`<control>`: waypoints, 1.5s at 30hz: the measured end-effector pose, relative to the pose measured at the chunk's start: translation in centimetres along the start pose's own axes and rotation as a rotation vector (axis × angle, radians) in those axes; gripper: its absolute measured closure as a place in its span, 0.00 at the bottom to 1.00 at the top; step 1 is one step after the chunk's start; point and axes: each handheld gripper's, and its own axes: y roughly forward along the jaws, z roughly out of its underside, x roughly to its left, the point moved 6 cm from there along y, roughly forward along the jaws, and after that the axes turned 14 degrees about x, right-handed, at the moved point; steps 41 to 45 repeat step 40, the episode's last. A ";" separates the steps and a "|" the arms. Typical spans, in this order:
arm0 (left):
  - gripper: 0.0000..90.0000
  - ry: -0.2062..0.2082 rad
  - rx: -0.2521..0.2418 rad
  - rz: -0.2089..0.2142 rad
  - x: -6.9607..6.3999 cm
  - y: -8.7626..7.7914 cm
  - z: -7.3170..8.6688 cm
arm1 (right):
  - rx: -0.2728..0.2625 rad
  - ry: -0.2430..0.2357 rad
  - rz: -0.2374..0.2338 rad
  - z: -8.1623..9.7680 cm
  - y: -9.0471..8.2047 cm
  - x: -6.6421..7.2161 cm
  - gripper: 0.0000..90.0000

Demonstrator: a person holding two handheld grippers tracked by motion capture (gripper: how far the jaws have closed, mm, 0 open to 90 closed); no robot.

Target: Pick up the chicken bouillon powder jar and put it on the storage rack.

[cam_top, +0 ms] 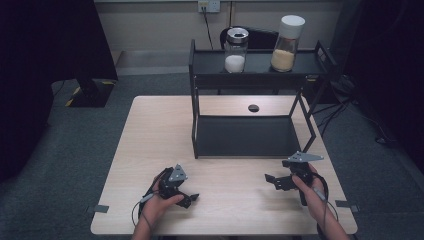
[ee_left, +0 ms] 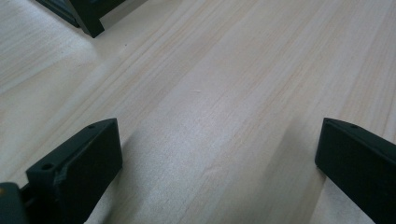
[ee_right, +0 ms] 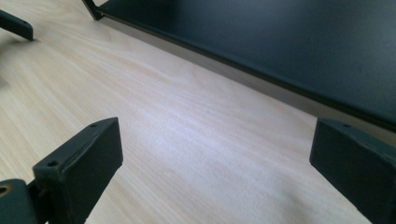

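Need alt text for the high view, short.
A person holds an open hand-held gripper in each hand, left and right, low over a wooden table. Behind stands a black two-tier shelf with two jars on top.

Black rack (cam_top: 250,135) on pale wood-grain table (cam_top: 150,150).

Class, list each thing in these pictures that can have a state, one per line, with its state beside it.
left gripper: open, empty, low over the table.
right gripper: open, empty.
jar of white powder: upright on the rack's top shelf, no lid.
jar of yellowish grains: upright, white cap on.
lower shelf: empty.
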 end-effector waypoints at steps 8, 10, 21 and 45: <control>0.00 0.000 0.000 0.000 0.0 0.0 0.0 | 0.022 -0.010 0.013 1.1 0.0 0.1 0.02; 0.00 0.000 0.000 0.000 0.0 0.0 0.0 | 0.026 -0.013 0.017 1.2 0.0 0.1 0.02; 0.00 0.000 0.000 0.000 0.0 0.0 0.0 | 0.069 -0.052 0.035 2.4 -0.2 0.3 0.01; 0.00 0.000 0.000 0.000 0.0 0.0 0.0 | 0.139 -0.155 0.084 3.3 -0.3 1.5 0.00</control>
